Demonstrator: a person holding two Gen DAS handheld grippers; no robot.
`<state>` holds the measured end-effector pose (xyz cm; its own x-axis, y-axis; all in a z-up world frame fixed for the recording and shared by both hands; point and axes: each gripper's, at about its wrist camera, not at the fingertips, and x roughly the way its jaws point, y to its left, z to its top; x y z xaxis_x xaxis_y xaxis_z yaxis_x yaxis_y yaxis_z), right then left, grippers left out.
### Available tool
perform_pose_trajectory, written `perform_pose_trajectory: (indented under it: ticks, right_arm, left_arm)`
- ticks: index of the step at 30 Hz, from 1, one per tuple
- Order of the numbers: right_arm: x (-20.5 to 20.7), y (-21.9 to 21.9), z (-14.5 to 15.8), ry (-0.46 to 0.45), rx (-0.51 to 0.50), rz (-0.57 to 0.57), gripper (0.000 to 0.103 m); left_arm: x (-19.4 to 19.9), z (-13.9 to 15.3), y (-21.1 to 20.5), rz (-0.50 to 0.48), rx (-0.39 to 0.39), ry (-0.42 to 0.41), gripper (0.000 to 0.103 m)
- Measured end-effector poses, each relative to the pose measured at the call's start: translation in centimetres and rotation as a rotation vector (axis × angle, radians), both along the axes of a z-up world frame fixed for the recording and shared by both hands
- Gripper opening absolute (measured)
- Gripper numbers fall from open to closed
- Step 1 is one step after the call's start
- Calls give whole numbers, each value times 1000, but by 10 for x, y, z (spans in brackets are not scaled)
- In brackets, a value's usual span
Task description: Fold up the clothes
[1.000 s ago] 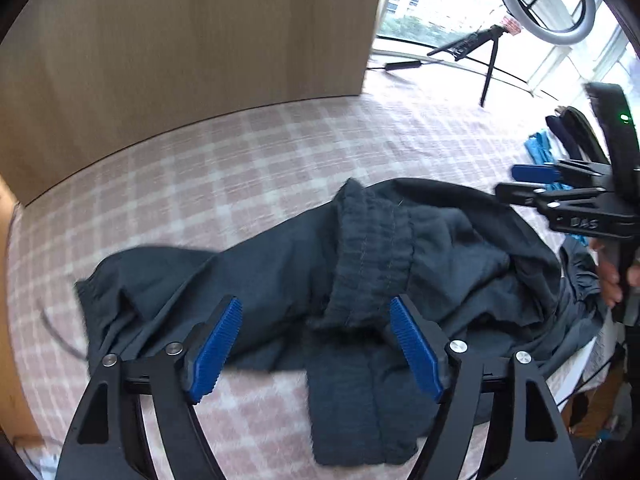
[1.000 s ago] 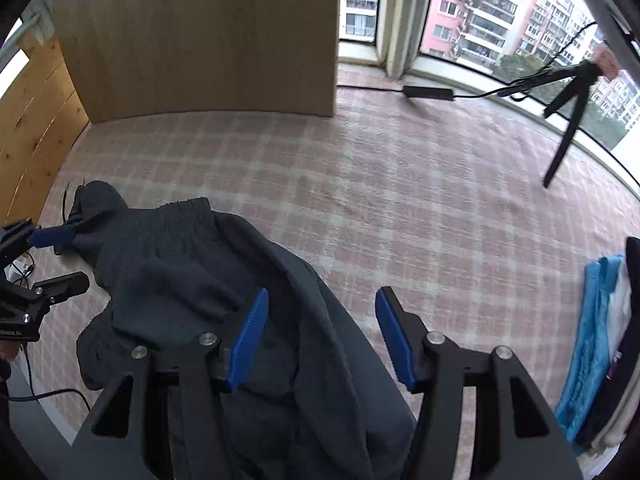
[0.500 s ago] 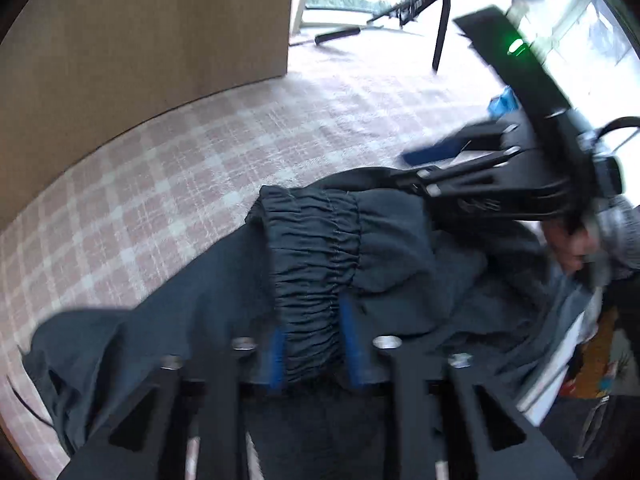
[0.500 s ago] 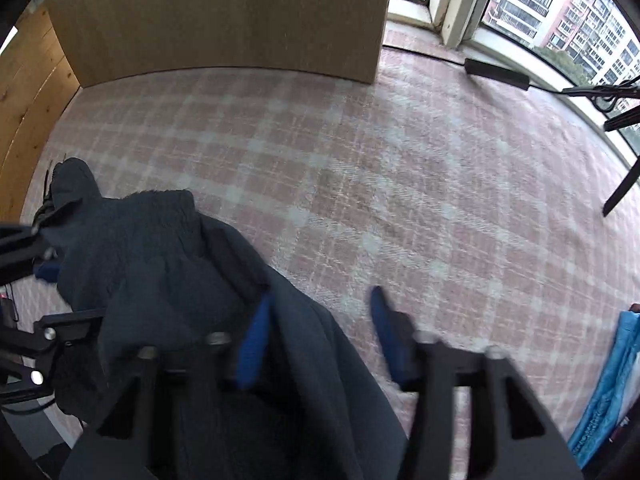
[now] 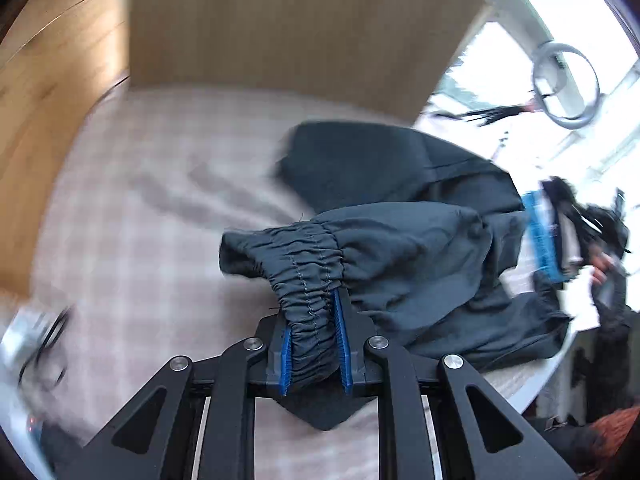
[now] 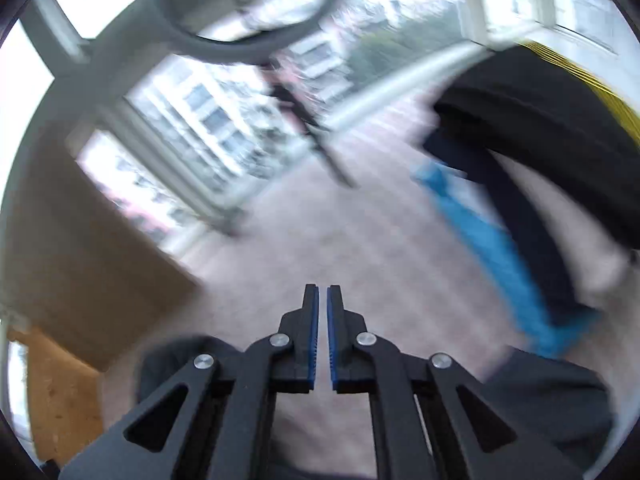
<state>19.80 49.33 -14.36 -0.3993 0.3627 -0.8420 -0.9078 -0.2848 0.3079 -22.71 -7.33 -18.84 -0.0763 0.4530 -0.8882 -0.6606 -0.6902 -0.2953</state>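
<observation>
**Dark trousers lifted by the waistband, fold not yet formed**

Your left gripper (image 5: 314, 344) has its blue pads clamped on the gathered elastic waistband of the dark grey cloth trousers (image 5: 400, 248), holding that end raised above the pink checked bedcover (image 5: 152, 208). The rest of the trousers trails rumpled on the bedcover, beyond the waistband toward the window. Your right gripper (image 6: 323, 336) has its jaws nearly together; no cloth shows between them. The garment is bunched, not flat or squared, so I judge spreading and folding remain.
</observation>
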Motion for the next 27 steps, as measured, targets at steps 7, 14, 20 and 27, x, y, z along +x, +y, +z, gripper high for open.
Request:
perform_pose_trajectory:
  ticks: [7,14,20,27]
  right_arm:
    - [-69,-31,5,-138,37,390,36]
    - [-274,-150,-13,-262,187,1049,38]
    - [-387,-261,-77,-377,163,1392,40]
    - [-418,-294,-122,-489,172,1461,63]
  left_arm:
    - [11,-3,-31,18,-15,-45,17]
    - [37,-2,-65,64,-6,-65,18]
    - [41,-5,-69,77,6,-71,18]
    - [43,-11,-66,84,13,-73,18]
